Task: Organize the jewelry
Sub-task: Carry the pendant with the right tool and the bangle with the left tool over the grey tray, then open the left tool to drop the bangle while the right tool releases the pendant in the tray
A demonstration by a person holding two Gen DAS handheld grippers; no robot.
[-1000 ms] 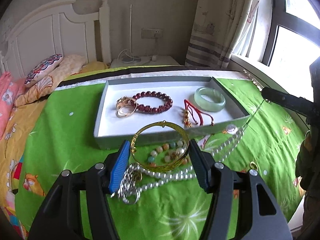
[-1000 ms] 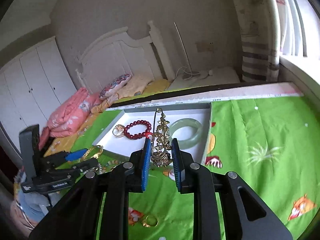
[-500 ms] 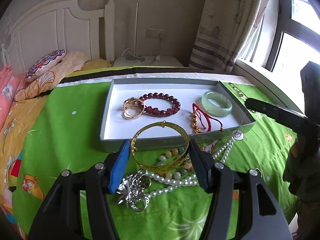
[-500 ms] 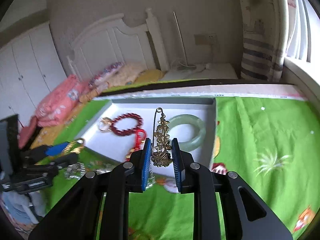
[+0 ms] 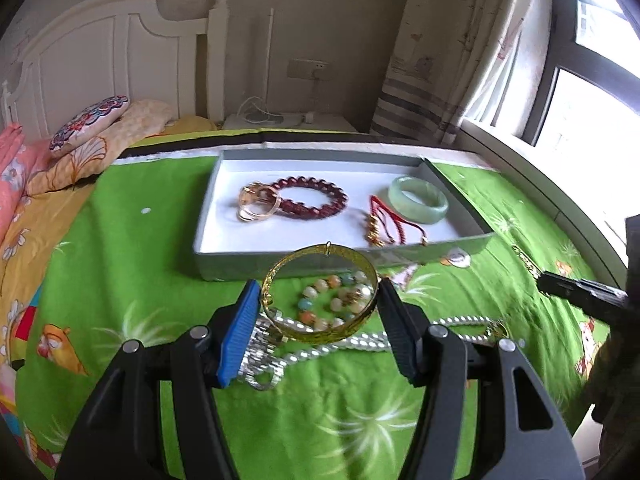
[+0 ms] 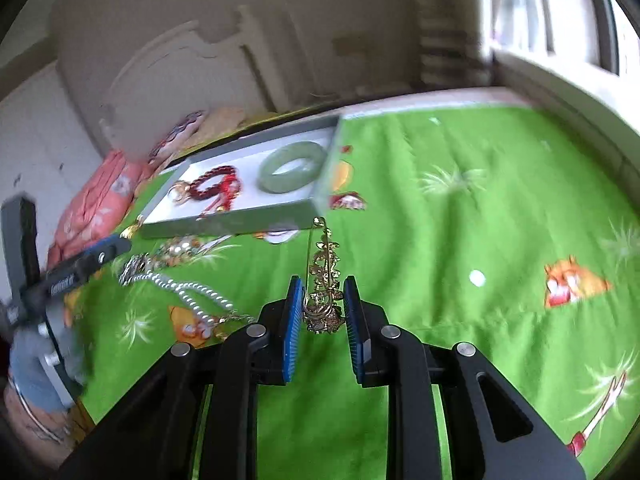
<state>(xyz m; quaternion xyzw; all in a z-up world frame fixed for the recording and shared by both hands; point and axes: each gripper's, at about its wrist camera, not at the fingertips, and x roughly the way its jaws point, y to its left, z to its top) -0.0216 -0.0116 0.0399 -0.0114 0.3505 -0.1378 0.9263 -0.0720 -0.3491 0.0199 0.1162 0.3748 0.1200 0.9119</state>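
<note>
A: What does the left gripper hold?

B: Its two fingers, one with a blue pad, are set wide and press on both sides of a round gold metal bangle. The bangle is above the green printed bedspread, just in front of the near wall of the shallow grey tray with white lining.

A: And under the bangle?

B: A bracelet of pastel round beads lies on the bedspread, seen through the ring. Beside it a long silver bead chain runs across the cloth.

A: What is inside the tray?

B: A dark red bead bracelet, touching some thin gold rings at its left; a red cord bracelet with gold charm; and a pale green jade bangle at the right end.

A: The right gripper?

B: It is nearly closed and grips the lower end of a gold ornate brooch with long pin. The brooch stands up between the blue pads, over the bedspread, near the tray's corner but outside it. This view is blurred.
</note>
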